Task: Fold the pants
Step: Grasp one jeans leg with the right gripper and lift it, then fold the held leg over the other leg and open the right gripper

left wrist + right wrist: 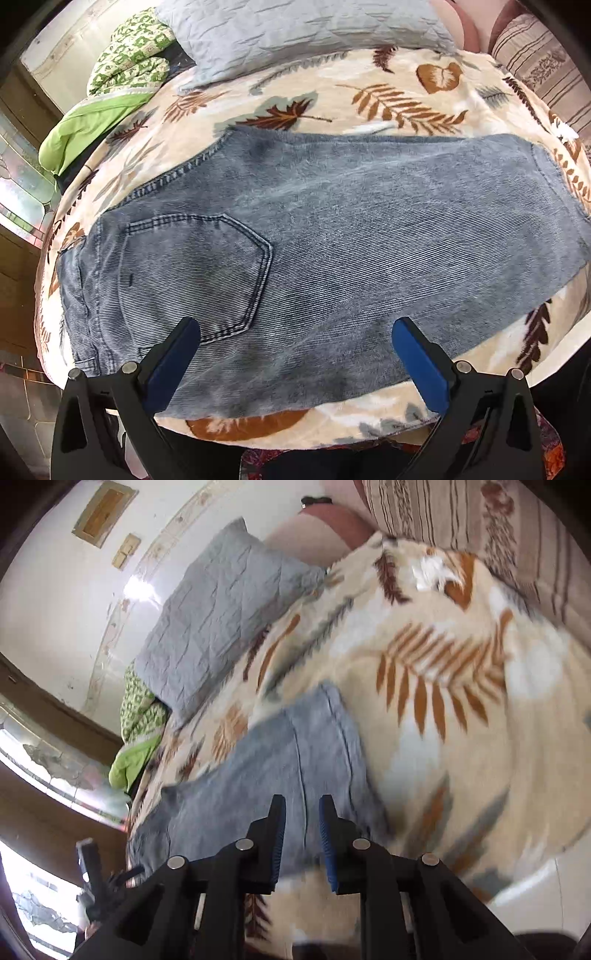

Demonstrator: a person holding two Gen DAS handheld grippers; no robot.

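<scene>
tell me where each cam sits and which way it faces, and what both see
Left wrist: sits on the left tool, tilted steeply down at the jeans lying flat on the leaf-print blanket; only its own wide-open blue-padded fingers show.
Right wrist: sits on the right tool, angled lower across the bed, blurred; its fingers stand narrowly apart over the jeans' end with nothing between them; the other tool shows at lower left.
Shared: jeans, blanket, grey pillow, green quilt.
</scene>
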